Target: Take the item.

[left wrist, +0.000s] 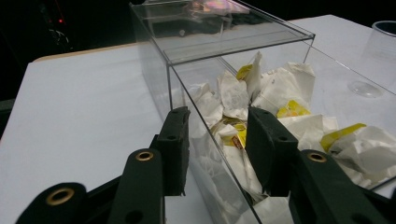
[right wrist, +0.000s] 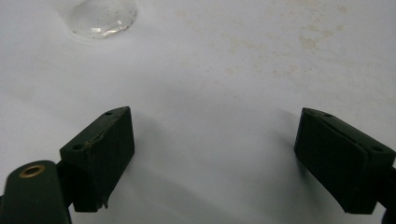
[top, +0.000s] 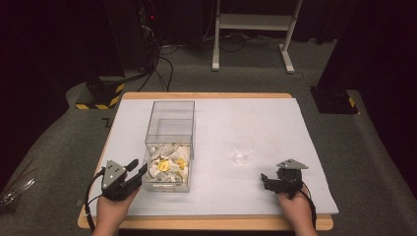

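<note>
Box (top: 169,147) wall sits between the left claw's (top: 136,170) parted jaws, untouched; right claw (top: 266,179) rests wide apart on the desk (top: 275,123).

A clear rectangular acrylic box (top: 169,147) stands upright on the white table (top: 275,187), left of centre. Its near half holds crumpled white wrappers with yellow patches (top: 168,167); its near side wall stands between the left hand-held gripper's (top: 135,173) parted jaws.

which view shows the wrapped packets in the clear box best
The left gripper view: the packets sit close up, white with yellow labels, seen through the clear box wall. The high view shows them small and from above. The right gripper view faces the white table cover.
</note>
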### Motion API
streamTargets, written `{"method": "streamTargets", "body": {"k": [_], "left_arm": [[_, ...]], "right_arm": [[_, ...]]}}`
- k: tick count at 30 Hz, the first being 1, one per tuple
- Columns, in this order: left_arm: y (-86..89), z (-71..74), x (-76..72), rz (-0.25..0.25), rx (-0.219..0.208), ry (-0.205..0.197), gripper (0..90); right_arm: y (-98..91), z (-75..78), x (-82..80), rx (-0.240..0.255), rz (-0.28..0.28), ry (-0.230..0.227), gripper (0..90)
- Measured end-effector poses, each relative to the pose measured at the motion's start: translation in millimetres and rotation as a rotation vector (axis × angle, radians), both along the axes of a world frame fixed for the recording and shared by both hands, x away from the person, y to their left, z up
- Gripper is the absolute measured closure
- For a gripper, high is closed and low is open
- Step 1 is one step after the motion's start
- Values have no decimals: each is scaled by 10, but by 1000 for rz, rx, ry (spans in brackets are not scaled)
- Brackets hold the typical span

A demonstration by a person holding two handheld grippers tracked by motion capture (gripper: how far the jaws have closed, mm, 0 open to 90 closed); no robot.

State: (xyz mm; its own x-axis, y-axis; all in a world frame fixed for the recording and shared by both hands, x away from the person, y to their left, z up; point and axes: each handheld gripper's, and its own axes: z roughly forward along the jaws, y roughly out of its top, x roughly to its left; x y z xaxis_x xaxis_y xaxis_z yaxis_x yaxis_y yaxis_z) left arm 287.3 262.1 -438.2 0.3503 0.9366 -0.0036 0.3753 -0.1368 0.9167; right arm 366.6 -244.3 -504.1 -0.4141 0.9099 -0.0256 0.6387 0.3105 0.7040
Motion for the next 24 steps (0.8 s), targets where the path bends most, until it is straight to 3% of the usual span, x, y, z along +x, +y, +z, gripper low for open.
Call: {"method": "streamTargets", "body": {"k": [8,15,24], "left_arm": [[104,56,49,8,24,1,552],[227,51,63,32,17,-3,544],[416,-74,166,113,29,6,503]], "right_arm": [[-1,-1,2,1,1,1,122],[-2,-1,5,5,0,2,120],[-6,-1,9,5,3,4,119]]}}
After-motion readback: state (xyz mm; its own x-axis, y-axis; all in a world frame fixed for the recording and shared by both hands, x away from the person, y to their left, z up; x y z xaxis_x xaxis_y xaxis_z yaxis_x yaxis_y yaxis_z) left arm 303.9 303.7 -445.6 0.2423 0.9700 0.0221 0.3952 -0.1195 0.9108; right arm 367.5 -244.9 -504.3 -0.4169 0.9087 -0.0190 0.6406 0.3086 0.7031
